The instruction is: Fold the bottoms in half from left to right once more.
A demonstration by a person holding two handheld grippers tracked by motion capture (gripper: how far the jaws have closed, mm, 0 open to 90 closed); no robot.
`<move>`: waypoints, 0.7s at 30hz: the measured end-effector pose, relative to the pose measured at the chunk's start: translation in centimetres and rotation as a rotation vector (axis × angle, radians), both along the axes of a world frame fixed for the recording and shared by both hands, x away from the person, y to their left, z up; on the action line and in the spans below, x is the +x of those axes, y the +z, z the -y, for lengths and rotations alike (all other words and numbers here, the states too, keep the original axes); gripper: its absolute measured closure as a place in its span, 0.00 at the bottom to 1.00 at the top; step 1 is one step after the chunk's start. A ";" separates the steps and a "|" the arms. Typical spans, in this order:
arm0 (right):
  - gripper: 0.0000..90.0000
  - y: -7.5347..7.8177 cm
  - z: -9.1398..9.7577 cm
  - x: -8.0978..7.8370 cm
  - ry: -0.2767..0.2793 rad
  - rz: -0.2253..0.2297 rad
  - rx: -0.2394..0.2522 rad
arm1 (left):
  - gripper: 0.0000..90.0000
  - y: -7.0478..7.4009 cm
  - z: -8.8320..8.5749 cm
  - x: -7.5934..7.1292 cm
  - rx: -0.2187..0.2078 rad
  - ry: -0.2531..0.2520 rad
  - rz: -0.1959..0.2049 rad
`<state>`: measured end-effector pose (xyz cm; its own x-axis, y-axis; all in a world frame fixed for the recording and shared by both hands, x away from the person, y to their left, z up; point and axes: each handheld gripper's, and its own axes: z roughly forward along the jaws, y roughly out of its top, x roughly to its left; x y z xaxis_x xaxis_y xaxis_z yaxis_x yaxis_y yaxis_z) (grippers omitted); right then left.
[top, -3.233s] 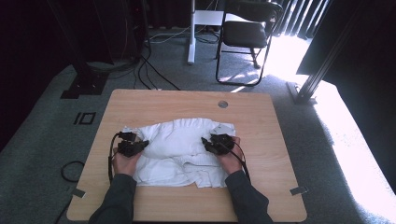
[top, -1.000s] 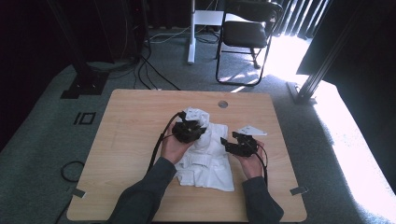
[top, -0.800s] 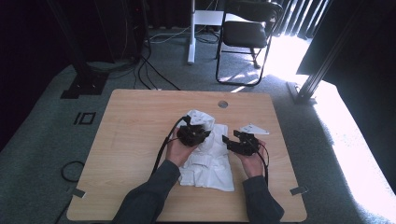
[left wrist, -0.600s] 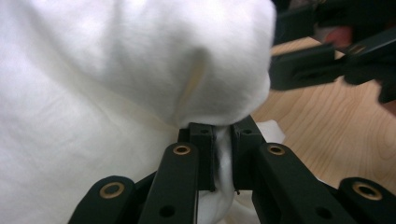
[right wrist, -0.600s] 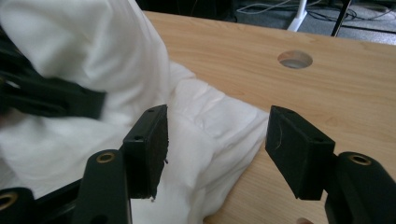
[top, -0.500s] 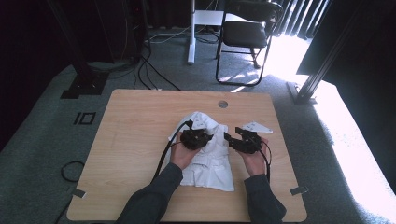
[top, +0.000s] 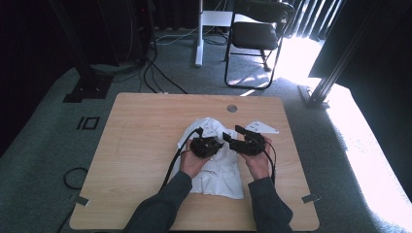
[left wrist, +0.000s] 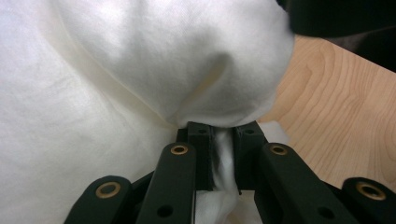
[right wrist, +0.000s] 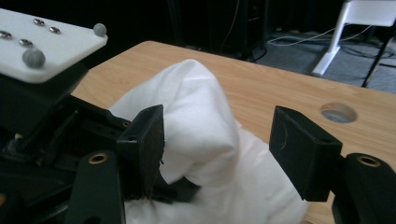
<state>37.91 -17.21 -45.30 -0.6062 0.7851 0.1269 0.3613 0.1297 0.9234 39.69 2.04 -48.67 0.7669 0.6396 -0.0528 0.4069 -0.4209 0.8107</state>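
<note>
Person's forearms (top: 167,206) enter from table's near edge. White cloth (top: 216,167) lies folded mid-table (top: 136,145), soft, creased, one fold bulging up in rounded hump. Left gripper (left wrist: 219,140) pinches cloth fold, fabric clamped between jaws. Right gripper (right wrist: 219,149) spread, jaws empty, just beside hump. Chair (top: 255,34) beyond table.

No readable text, label, brand, number or sign on anything here.
</note>
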 end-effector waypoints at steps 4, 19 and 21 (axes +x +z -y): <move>0.53 -0.6 -1.0 1.3 0.020 -0.052 -0.025 | 0.90 0.0 -0.1 0.0 -0.005 -0.001 -0.003; 0.91 -2.1 0.4 3.3 -0.091 -0.132 -0.066 | 0.71 7.2 -7.3 -3.3 -0.157 0.071 0.201; 0.91 -2.4 0.8 3.4 -0.098 -0.142 -0.067 | 0.71 7.5 -9.8 -2.2 -0.144 0.167 0.204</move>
<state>41.35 -17.97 -47.68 -0.5056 0.8493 0.1515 0.5018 0.1467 0.8524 37.47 11.81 -41.15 0.6556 0.7551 -0.0078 0.2835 -0.2366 0.9293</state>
